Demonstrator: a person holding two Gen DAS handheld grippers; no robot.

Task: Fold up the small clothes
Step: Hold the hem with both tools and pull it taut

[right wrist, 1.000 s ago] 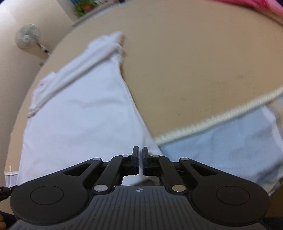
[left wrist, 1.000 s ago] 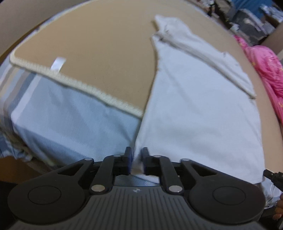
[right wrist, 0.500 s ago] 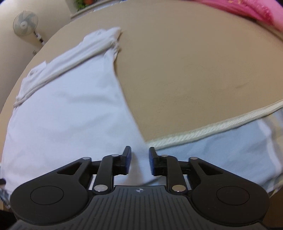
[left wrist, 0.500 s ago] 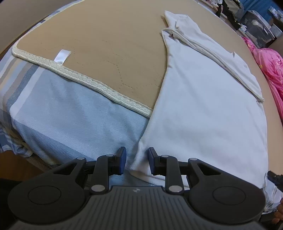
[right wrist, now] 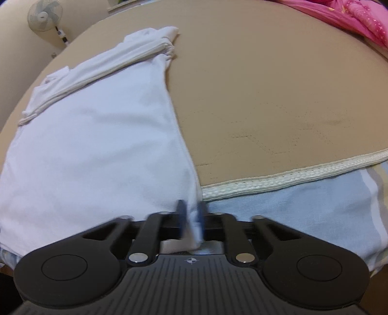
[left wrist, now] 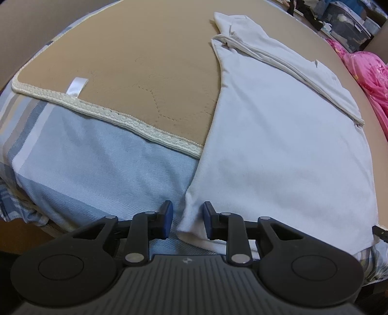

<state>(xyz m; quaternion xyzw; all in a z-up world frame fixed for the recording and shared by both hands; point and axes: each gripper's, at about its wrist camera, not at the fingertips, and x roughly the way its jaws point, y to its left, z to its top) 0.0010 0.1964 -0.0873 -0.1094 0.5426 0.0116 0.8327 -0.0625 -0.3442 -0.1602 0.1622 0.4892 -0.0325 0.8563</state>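
Note:
A white shirt lies flat on the tan mat, its sleeves folded in at the far end and its hem hanging over the near edge onto the blue bedsheet. My left gripper is open, its jaws on either side of the shirt's near left hem corner. In the right wrist view the same shirt lies to the left. My right gripper is nearly closed on the shirt's near right hem corner, with white cloth between the blurred jaws.
A pink blanket lies at the far right of the bed; it also shows in the right wrist view. A fan stands by the wall. Storage boxes sit beyond the bed. The mat has a cream braided border.
Both grippers were shut a second ago and then opened. The left one has opened wider around the hem corner. The right one is now closing onto the other hem corner.

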